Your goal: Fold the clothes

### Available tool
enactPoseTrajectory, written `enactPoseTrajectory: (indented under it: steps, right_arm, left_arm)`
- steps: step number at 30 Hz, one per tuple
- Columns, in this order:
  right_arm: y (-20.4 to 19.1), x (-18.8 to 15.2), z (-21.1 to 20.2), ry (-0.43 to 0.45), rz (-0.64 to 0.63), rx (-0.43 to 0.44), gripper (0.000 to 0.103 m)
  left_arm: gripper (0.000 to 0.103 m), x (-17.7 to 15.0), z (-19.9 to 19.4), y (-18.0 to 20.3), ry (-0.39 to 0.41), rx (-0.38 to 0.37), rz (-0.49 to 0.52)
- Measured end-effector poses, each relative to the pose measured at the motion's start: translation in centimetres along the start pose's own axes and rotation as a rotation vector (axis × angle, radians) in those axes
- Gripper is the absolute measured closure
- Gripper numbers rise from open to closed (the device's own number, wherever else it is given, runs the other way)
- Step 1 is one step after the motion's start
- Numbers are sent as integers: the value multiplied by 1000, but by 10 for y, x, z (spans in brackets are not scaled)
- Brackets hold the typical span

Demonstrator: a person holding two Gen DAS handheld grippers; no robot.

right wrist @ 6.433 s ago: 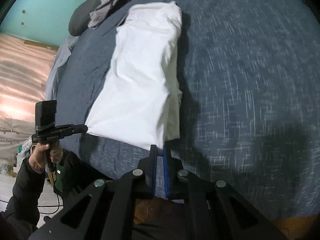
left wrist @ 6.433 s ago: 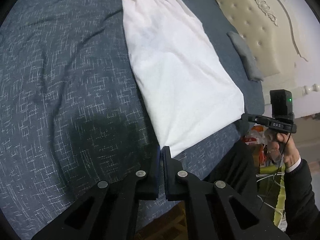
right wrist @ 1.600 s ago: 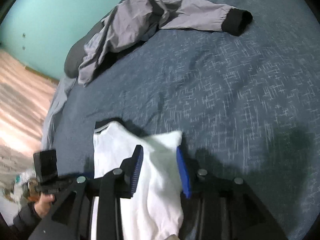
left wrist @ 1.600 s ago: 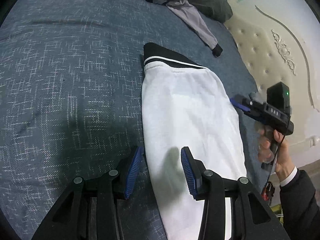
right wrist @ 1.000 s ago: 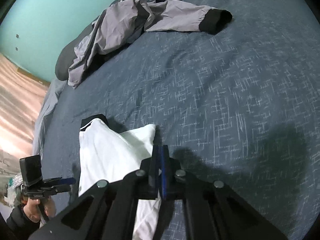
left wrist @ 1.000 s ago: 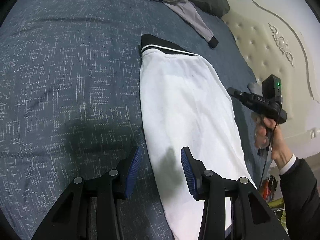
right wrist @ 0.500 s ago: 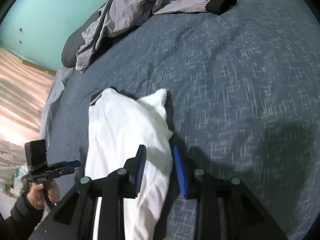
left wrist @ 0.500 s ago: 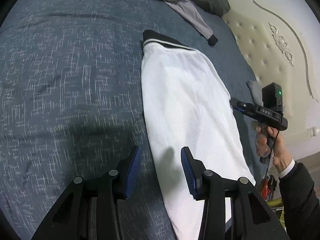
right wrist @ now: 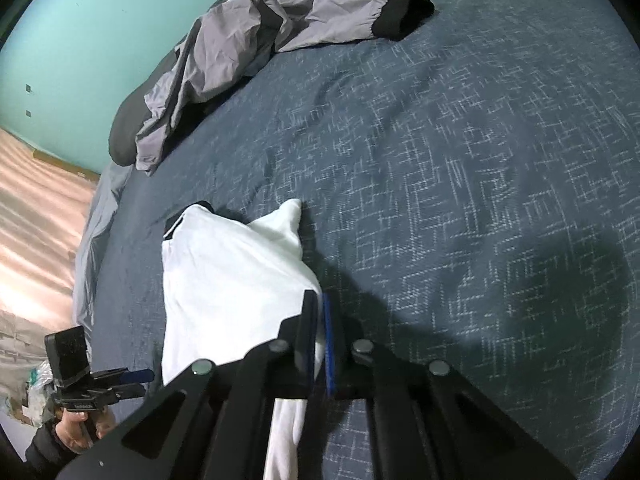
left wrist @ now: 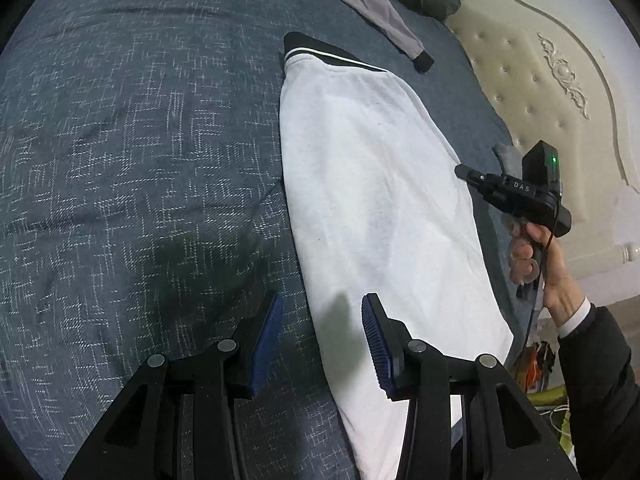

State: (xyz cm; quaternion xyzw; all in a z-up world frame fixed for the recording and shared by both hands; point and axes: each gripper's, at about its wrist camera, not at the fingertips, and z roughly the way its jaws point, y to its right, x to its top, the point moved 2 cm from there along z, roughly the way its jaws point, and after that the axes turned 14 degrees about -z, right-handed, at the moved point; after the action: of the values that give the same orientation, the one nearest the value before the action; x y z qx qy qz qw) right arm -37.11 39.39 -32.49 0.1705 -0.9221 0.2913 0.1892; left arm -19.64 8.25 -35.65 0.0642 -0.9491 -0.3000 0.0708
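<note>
A white garment (left wrist: 380,200) with a black collar (left wrist: 320,52) lies folded lengthwise on the dark blue bedspread (left wrist: 140,160). My left gripper (left wrist: 320,340) is open and hovers over the garment's near left edge, its blue pads clear of the cloth. In the right wrist view the white garment (right wrist: 232,280) bulges up where my right gripper (right wrist: 319,320) pinches its right edge, jaws closing tight on the fabric. Each gripper shows in the other's view, held by a hand: the right gripper (left wrist: 464,172) and the left gripper (right wrist: 142,380).
A crumpled grey jacket (right wrist: 248,40) with a black cuff (right wrist: 404,16) lies at the far end of the bed beside a dark pillow (right wrist: 124,140). A cream tufted headboard (left wrist: 540,80) borders one side. A teal wall (right wrist: 100,20) and wooden floor (right wrist: 36,200) lie beyond.
Half a second ago the right gripper's jaws stood apart astride the garment's right edge; now they are shut on it. The left gripper stays open over the left edge.
</note>
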Motion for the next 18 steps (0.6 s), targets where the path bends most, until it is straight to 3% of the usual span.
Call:
enactPoseTrajectory:
  steps: [18]
  right_arm:
    - [-6,-1,-7,-38,71,-102,96]
  left_arm:
    - [58,-32,-11,-5,-22,11,-27]
